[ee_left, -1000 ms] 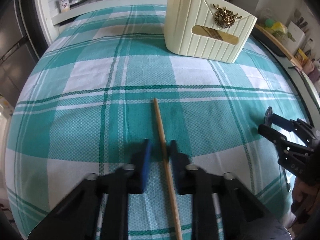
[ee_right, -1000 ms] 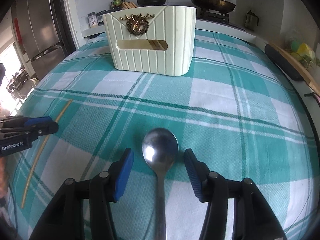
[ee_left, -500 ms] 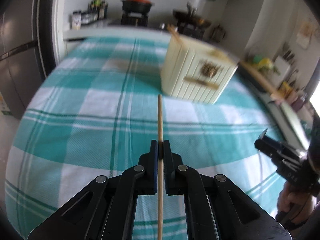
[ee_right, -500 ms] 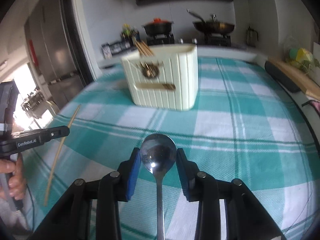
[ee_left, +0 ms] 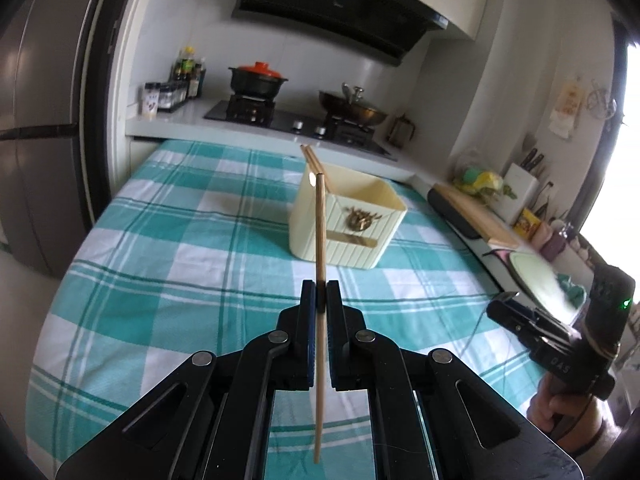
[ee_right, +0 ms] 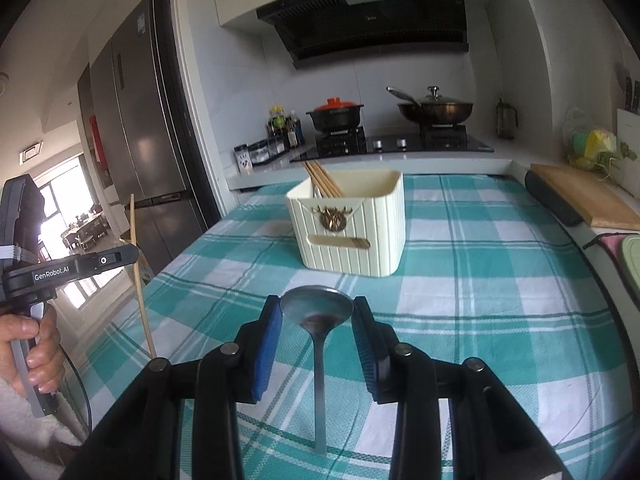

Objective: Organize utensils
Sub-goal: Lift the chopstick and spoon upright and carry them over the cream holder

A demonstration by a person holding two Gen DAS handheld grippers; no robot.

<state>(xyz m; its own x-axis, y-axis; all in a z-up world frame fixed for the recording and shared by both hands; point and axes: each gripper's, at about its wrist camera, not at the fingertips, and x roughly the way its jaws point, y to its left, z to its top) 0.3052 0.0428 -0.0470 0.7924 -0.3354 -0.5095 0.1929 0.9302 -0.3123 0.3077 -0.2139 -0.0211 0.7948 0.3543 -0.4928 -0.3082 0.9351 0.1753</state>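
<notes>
Chopstick (ee_left: pixel 319 240) clamped in left hand-held gripper (ee_left: pixel 320 300); spoon (ee_right: pixel 316 312) in right (ee_right: pixel 317 312).

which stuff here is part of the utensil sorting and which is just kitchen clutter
In the job:
chopstick in the left gripper
spoon in the right gripper
cream holder, chopsticks already inside

Just lying about:
clay pot
wok
spice jars
cutting board
</notes>
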